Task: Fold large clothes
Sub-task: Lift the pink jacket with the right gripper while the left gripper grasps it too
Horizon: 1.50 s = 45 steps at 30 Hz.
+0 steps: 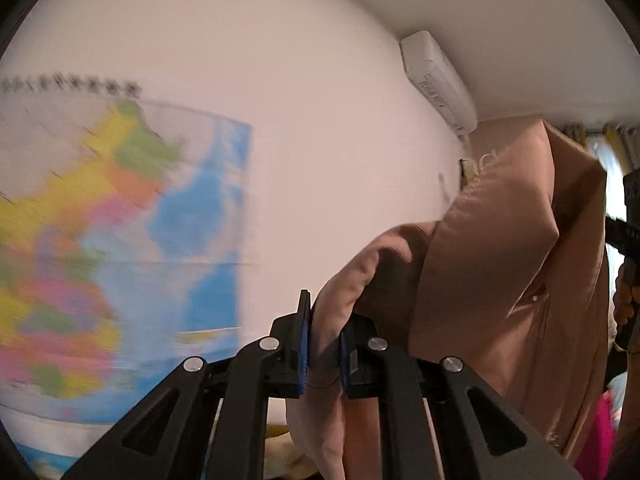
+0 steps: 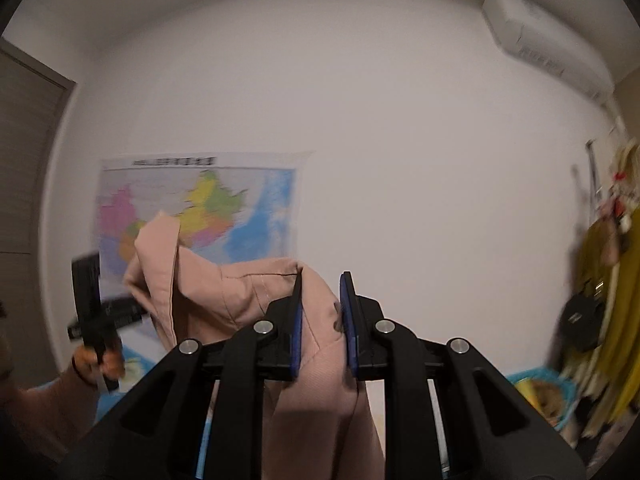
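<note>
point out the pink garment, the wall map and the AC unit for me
pink garment (image 2: 320, 360): right wrist view, on the fabric pinched between the gripper's fingers.
wall map (image 2: 224, 208): right wrist view, on the coloured land area.
AC unit (image 1: 438, 78): left wrist view, on its white front casing.

The wall map (image 1: 120, 240) is smeared by blur, its lettering unreadable, and the pink garment (image 2: 320, 380) runs off below.

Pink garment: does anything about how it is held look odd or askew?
Nothing is damaged. The pink garment hangs bunched and twisted in the air between the left tongs and right tongs, not spread flat for folding.
</note>
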Each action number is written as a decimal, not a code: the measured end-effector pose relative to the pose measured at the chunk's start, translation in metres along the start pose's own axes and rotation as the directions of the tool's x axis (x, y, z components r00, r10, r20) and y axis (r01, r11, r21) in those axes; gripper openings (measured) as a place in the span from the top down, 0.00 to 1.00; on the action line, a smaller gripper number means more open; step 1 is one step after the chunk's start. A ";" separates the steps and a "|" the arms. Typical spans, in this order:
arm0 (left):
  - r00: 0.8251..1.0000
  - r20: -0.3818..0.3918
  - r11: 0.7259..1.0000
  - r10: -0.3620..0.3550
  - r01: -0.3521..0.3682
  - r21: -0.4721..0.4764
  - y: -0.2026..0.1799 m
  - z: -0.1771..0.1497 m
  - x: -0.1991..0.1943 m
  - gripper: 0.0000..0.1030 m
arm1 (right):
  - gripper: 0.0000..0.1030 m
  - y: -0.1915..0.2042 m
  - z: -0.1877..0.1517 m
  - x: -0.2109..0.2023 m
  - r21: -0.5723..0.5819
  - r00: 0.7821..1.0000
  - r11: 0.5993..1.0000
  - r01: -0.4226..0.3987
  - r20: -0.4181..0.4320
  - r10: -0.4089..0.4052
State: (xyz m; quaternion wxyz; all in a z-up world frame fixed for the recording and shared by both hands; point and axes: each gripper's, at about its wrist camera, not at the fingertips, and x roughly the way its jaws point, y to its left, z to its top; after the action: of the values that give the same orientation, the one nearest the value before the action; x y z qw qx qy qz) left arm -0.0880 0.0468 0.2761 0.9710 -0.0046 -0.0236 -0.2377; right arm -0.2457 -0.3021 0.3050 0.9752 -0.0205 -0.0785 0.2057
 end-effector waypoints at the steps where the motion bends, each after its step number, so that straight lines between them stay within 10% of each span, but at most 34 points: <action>1: 1.000 -0.004 0.999 0.030 -0.030 0.020 0.010 0.002 -0.018 0.90 | 0.84 0.007 -0.005 -0.001 0.012 0.999 0.999 -0.036 -0.001 0.036; 8: 0.965 -0.053 0.965 0.256 -0.252 0.078 0.039 0.010 -0.146 0.90 | 0.90 0.068 -0.037 0.024 0.100 0.942 0.937 -0.335 0.007 0.336; 11: 0.933 -0.112 0.940 0.341 -0.335 0.071 0.051 0.008 -0.171 0.90 | 1.00 0.073 -0.040 0.039 0.123 0.931 0.925 -0.360 0.109 0.348; 15: 0.894 -0.279 0.932 0.350 -0.363 0.008 0.094 -0.029 -0.148 0.90 | 0.99 0.072 -0.069 0.111 0.280 0.889 0.845 -0.455 0.086 0.450; 18: 0.837 -0.451 0.923 0.309 -0.378 -0.070 0.142 -0.088 -0.109 0.90 | 0.99 0.098 -0.129 0.185 0.347 0.854 0.830 -0.437 -0.128 0.503; 24: 0.687 -0.667 0.852 0.289 -0.503 -0.148 0.236 -0.202 -0.069 0.90 | 0.55 0.146 -0.276 0.252 0.405 0.690 0.841 -0.359 -0.490 0.532; 31: 0.662 -0.683 0.820 0.310 -0.550 -0.160 0.271 -0.227 -0.067 0.90 | 0.07 0.248 -0.336 0.210 0.284 0.545 0.792 -0.541 -0.599 0.587; 36: 0.666 -0.674 0.822 0.320 -0.549 -0.152 0.269 -0.227 -0.071 0.90 | 0.09 0.320 -0.355 0.180 0.040 0.566 0.778 -0.627 -0.663 0.490; 38: 0.664 -0.677 0.816 0.317 -0.555 -0.163 0.272 -0.231 -0.076 0.89 | 0.44 0.328 -0.371 0.185 -0.031 0.579 0.805 -0.592 -0.711 0.398; 40: 0.655 -0.688 0.803 0.312 -0.569 -0.178 0.275 -0.238 -0.082 0.89 | 0.86 0.310 -0.383 0.204 0.016 0.537 0.846 -0.532 -0.766 0.353; 41: 0.653 -0.695 0.800 0.302 -0.570 -0.188 0.275 -0.242 -0.086 0.89 | 0.87 0.288 -0.376 0.213 0.110 0.540 0.869 -0.482 -0.744 0.393; 43: 0.654 -0.698 0.798 0.292 -0.569 -0.200 0.274 -0.245 -0.092 0.89 | 0.89 0.249 -0.350 0.225 0.150 0.608 0.907 -0.393 -0.697 0.379; 45: 0.692 -0.676 0.798 0.254 -0.544 -0.258 0.277 -0.239 -0.096 0.89 | 0.89 0.209 -0.311 0.238 0.178 0.690 0.935 -0.308 -0.635 0.348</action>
State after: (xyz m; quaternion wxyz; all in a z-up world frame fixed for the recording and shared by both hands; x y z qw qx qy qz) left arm -0.0350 0.3317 0.0329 0.9257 -0.1517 0.3465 -0.0016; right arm -0.0639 -0.0173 0.0169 0.8874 -0.0773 0.2799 0.3580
